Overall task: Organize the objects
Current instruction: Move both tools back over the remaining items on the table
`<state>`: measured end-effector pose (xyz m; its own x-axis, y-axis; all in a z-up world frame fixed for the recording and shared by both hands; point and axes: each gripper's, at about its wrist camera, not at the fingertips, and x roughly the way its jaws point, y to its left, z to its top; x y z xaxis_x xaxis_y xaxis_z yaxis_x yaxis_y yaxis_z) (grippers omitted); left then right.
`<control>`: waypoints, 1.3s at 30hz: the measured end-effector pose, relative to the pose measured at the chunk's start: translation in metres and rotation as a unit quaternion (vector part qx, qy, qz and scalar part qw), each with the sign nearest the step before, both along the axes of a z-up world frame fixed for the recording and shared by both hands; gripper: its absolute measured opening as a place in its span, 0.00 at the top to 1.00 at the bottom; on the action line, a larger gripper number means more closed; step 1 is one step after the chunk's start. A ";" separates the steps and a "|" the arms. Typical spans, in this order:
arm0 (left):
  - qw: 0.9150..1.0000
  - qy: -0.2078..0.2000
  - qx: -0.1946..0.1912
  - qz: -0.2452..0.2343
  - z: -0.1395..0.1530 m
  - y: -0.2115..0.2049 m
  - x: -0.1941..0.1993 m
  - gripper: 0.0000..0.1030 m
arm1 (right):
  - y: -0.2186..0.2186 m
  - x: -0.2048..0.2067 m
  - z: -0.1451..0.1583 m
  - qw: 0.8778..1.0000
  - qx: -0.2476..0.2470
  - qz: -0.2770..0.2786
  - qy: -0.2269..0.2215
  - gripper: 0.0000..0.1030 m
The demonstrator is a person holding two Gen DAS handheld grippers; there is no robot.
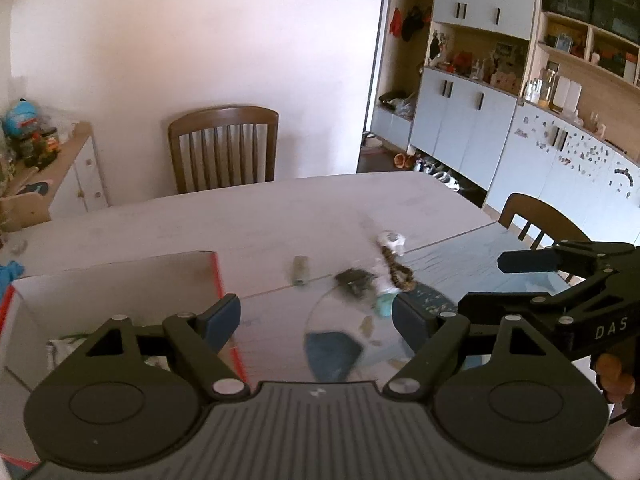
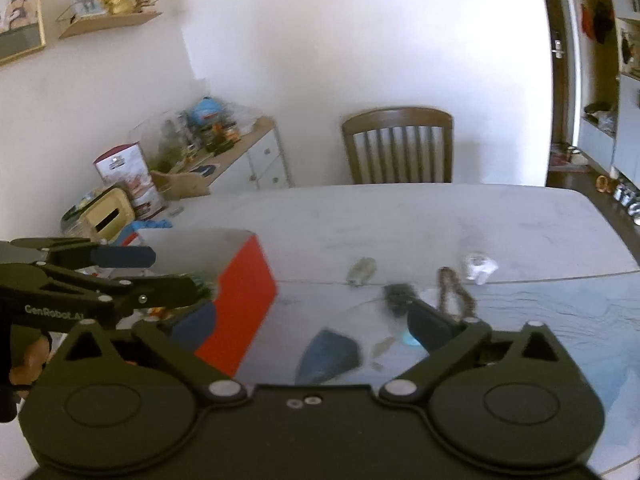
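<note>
I have the surface (image 1: 280, 208) stretching away in front of me, pale at the far end and covered nearer me by a blue patterned mat (image 1: 472, 264), and everything I need to sort sits where the two meet. The biggest thing on it is the open red-sided box (image 2: 244, 300) to my left, its white interior facing up, which I judge is where the loose items belong. Through the left camera I can make out a pale cloth-like thing (image 1: 64, 350) lying on its floor, though my own tool hides most of the inside. My left tool (image 1: 316, 316) hangs over the box's near right corner with its jaws spread and nothing between them. My right tool (image 2: 308, 320) sits just beside it, over the mat, jaws as wide apart as they go and likewise empty. Both point down towards the small clutter ahead: a brown beaded chain (image 2: 456, 292) lying loose, a dark blurred lump (image 2: 398, 296) beside it, a small grey cylinder (image 2: 362, 270), a white clear-looking piece (image 2: 480, 266) farther out, and a small turquoise thing (image 1: 385, 305) nearest my right pad. These are still on the surface, well apart from the box, so I judge the sorting is only partly done.
</note>
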<state>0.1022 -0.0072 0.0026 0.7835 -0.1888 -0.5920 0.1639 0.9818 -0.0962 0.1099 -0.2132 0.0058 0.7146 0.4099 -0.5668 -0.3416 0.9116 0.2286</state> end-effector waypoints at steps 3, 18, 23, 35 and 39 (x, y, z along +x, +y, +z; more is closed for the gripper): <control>1.000 0.002 -0.005 0.003 -0.003 -0.015 0.008 0.19 | -0.019 0.003 -0.002 1.000 -0.003 -0.009 -0.001 0.01; 0.998 0.018 0.012 0.052 -0.030 -0.066 0.078 0.19 | -0.113 0.063 -0.021 0.997 -0.028 -0.075 0.004 0.01; 0.997 0.017 0.028 0.076 -0.037 -0.070 0.110 0.19 | -0.130 0.089 -0.028 0.996 -0.026 -0.084 0.008 0.01; 0.987 0.064 0.025 0.143 -0.074 -0.053 0.177 0.19 | -0.122 0.122 -0.058 0.998 -0.028 -0.055 0.026 0.04; 0.985 0.084 0.031 0.150 -0.094 -0.051 0.193 0.19 | -0.108 0.130 -0.071 0.998 -0.031 -0.038 0.029 0.07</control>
